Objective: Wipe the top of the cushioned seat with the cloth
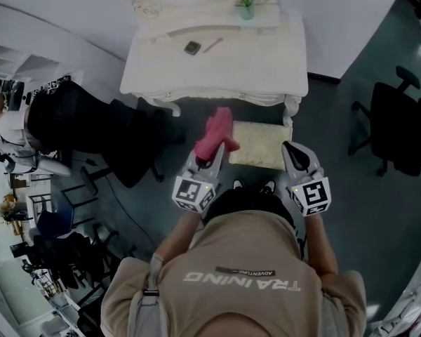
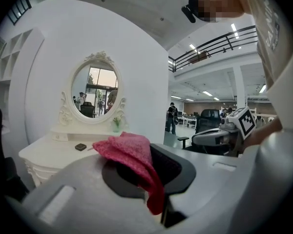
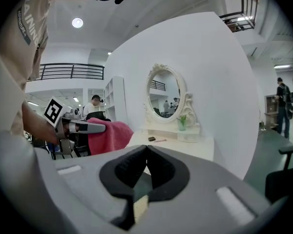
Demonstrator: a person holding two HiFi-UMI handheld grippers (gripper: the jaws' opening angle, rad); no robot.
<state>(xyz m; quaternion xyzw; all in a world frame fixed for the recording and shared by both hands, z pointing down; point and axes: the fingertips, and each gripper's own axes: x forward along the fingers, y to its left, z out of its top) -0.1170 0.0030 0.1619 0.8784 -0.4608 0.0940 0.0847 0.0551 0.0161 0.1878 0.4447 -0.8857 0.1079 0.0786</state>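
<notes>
Left gripper [image 1: 212, 154] clamps the cloth [image 1: 218, 130] at the left edge of the seat [image 1: 258, 146]; right gripper [image 1: 290, 149], jaws together and empty, is at its right.

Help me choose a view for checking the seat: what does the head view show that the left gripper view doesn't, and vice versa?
Head view only: the cushioned seat, in front of the dressing table. Left gripper view only: the oval mirror face-on, and the left gripper close up, jaws shut on the pink cloth. Both: the cloth, the dressing table and the right gripper.
</notes>
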